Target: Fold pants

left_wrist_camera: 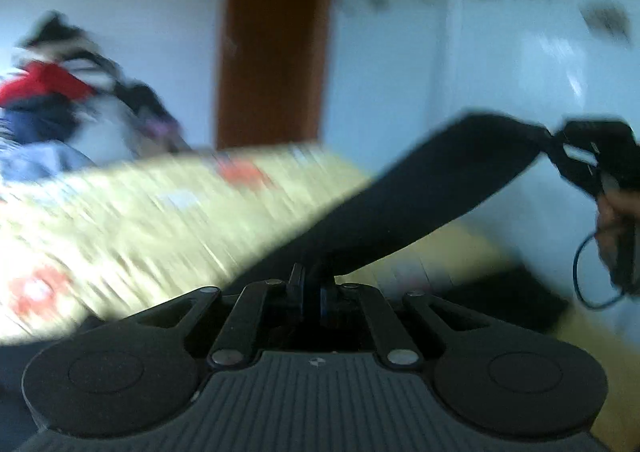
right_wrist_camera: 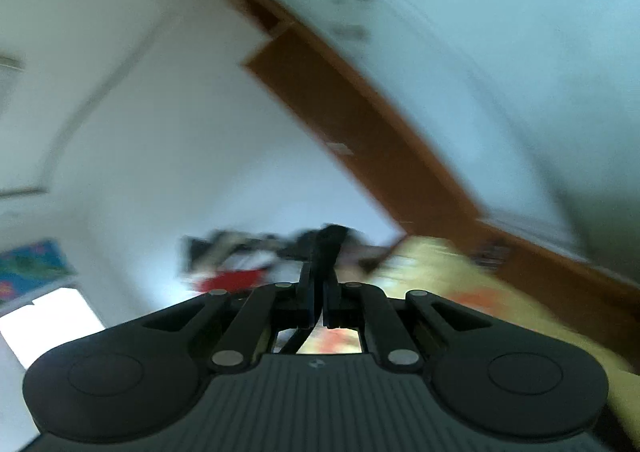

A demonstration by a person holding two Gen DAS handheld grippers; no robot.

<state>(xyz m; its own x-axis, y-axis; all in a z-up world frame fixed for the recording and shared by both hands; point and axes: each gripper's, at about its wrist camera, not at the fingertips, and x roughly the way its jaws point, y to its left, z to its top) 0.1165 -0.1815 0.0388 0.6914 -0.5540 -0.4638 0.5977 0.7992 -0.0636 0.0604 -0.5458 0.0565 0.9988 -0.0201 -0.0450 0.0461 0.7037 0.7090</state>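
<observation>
Stretched pants [left_wrist_camera: 420, 196] only from left wrist

A yellow patterned bed [left_wrist_camera: 160, 212] bears a clothes pile [left_wrist_camera: 60, 100].

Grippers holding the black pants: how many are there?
2. The left gripper clamps the black fabric pants at the near end; the right gripper clamps the far end, at the right.

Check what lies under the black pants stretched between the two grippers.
The black pants, held between the left gripper and right gripper, hang over a yellow patterned bedspread. A dark patch shows below. The pants hide the cover directly beneath; blur obscures detail.
</observation>
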